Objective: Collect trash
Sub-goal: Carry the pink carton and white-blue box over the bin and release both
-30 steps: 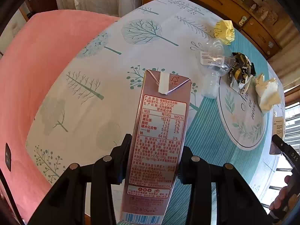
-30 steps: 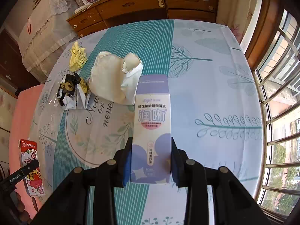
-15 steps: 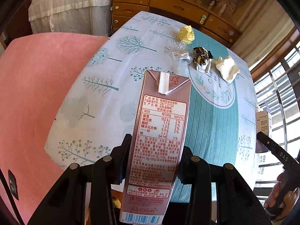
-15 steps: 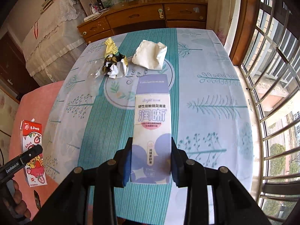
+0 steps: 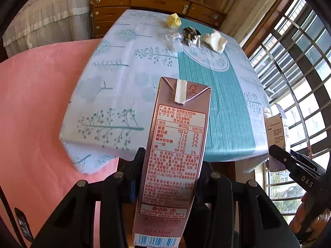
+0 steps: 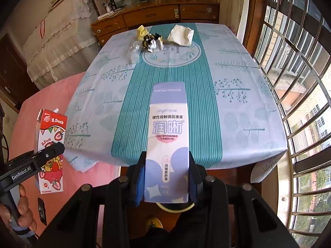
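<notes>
Left gripper (image 5: pixel 169 177) pinches carton (image 5: pixel 175 144) low on sides; right gripper (image 6: pixel 166 175) pinches box (image 6: pixel 167 140) same way. Both off table (image 6: pixel 238 113), near its front edge. Probably light, stiff, crushable: squeeze gently. Four scraps left on table.

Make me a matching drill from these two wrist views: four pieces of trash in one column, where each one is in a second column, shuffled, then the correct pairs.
Things
1. pink drink carton
2. white and purple box
3. yellow crumpled paper
4. white crumpled paper

Places
A. on the table's far end, on the teal stripe toward the window side
B. clamped in the right gripper
C. on the table's far end, nearest the wooden dresser
D. clamped in the left gripper

Pairs: 1-D, 2-B, 3-C, 4-A
</notes>
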Tool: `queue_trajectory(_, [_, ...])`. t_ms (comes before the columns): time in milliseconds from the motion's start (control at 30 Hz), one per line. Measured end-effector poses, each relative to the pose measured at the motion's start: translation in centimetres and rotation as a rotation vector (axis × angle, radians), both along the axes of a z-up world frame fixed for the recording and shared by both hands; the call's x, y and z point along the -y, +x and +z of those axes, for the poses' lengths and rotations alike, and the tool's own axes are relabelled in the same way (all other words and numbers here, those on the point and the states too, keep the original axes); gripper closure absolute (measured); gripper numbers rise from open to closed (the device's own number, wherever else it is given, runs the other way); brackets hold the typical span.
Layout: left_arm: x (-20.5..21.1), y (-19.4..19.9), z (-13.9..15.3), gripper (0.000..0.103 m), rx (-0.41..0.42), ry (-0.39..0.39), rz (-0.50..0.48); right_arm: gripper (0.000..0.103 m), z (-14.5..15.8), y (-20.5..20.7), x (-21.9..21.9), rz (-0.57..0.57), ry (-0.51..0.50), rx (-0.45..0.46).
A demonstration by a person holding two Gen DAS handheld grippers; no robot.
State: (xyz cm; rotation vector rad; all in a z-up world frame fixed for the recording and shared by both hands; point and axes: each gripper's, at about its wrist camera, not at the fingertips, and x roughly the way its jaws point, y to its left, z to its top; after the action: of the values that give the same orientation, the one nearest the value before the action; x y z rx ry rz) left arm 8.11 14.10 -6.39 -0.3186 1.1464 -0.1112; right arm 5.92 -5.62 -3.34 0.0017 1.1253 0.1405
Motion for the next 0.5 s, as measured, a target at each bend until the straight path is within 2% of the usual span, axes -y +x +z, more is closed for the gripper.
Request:
queue_trajectory(267, [2.5,-3.8,-2.9,0.063,-0.050,-0.051,-0.063,0.069,-2.4,-4.4,-0.9,0.069,-0.081,-0.085])
queue_trajectory(400, [3.4,-4.8,-5.4,0.063,-0.097,-0.066,-0.057,0.069,-5.7,-6.0,-1.5,0.113,-0.102,-0.169])
queue_trajectory(500, [3.9,-5.5,-8.4,0.063,-0.153,-0.076,-0.044,0.068,-8.8,-7.0,-1.8,0.144,-0.107,-0.237])
